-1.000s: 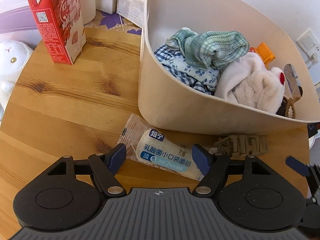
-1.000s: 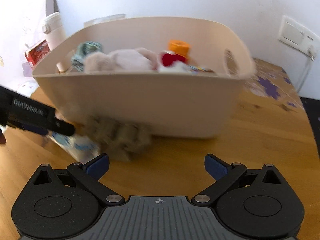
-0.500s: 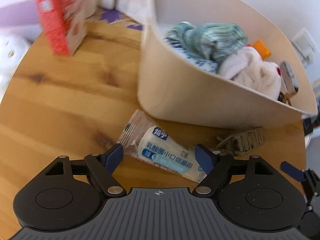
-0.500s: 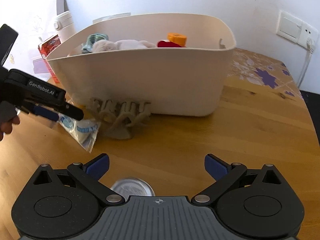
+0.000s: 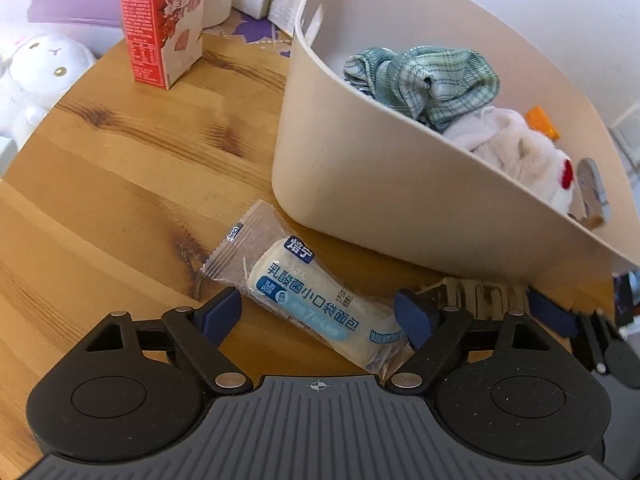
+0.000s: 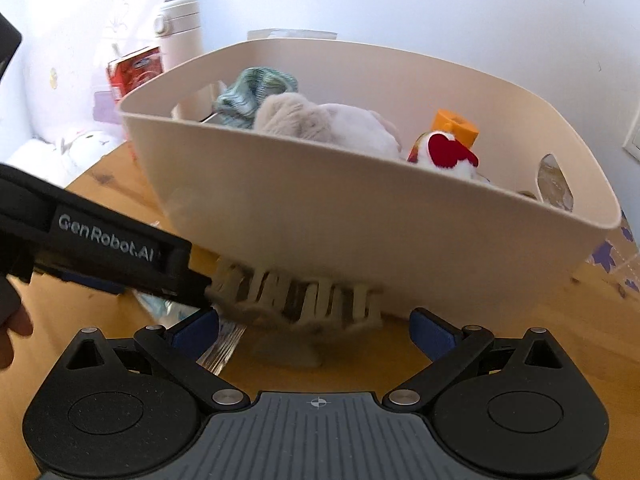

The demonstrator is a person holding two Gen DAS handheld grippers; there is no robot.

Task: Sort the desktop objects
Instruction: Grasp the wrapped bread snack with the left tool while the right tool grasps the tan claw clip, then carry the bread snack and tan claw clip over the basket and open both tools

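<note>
Both grippers, left (image 5: 318, 314) and right (image 6: 314, 330), gaped wide, holding nothing.
One bread packet (image 5: 308, 294), one blurred, seemingly beige hair claw (image 6: 296, 298), one bin (image 6: 360, 216) lower-centre on wooden table (image 5: 112, 168).

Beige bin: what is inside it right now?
The beige bin holds a green plaid cloth, a white plush toy with a red patch and an orange object. Whatever lies beneath them is covered.

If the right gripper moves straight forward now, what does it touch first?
Most likely the beige hair claw clip, which lies on the table between the open right gripper fingers. Just behind it stands the cream storage bin. Depth is unclear.
</note>
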